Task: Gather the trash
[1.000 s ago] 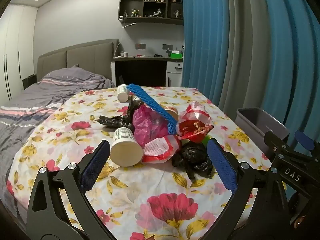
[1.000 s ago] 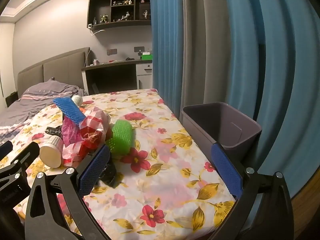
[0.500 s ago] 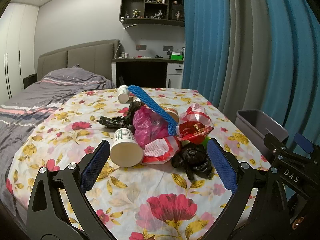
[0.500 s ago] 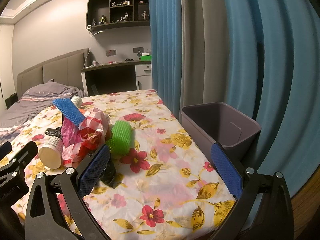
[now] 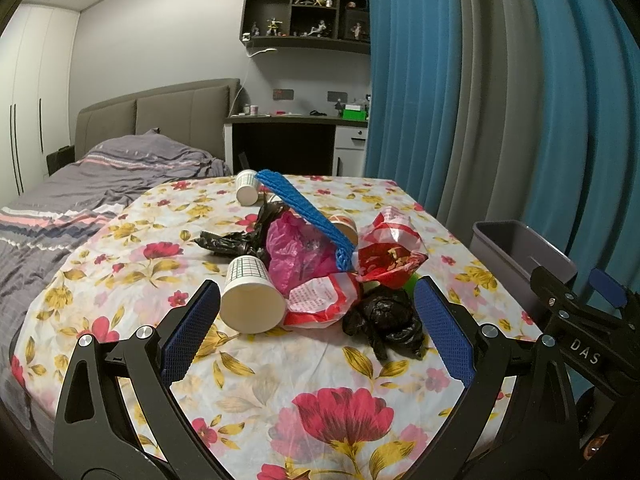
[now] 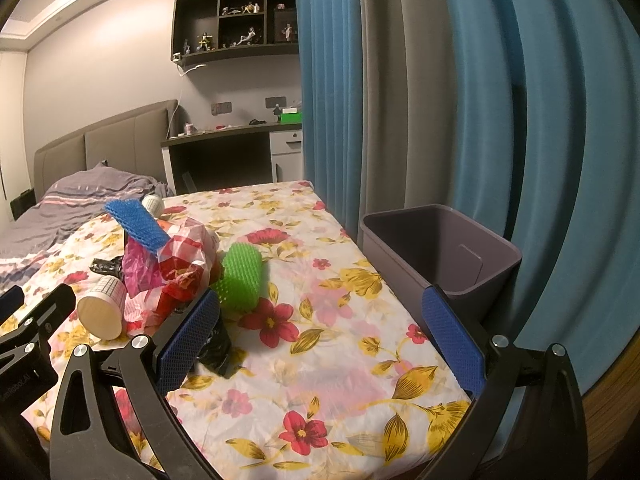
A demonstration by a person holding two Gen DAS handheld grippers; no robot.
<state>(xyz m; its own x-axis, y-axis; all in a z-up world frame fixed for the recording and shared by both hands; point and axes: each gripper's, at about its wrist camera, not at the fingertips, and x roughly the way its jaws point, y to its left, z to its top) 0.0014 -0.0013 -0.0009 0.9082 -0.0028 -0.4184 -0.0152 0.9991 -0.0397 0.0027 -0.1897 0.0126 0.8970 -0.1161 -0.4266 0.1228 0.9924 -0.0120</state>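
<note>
A heap of trash lies on the flowered tablecloth: a white paper cup on its side, a pink plastic bag, a blue foam net, a red-and-white wrapper, a crumpled black bag and a second cup farther back. My left gripper is open just short of the heap, nothing between its fingers. My right gripper is open over the cloth, with a green foam net ahead to its left. A purple bin stands at the table's right edge.
Blue and grey curtains hang close behind the bin. A bed with grey bedding lies left of the table. A dark desk and wall shelves stand at the back. My right gripper's body shows beside the left one.
Both views have shifted only slightly; the grippers stay open and the trash has not moved.
</note>
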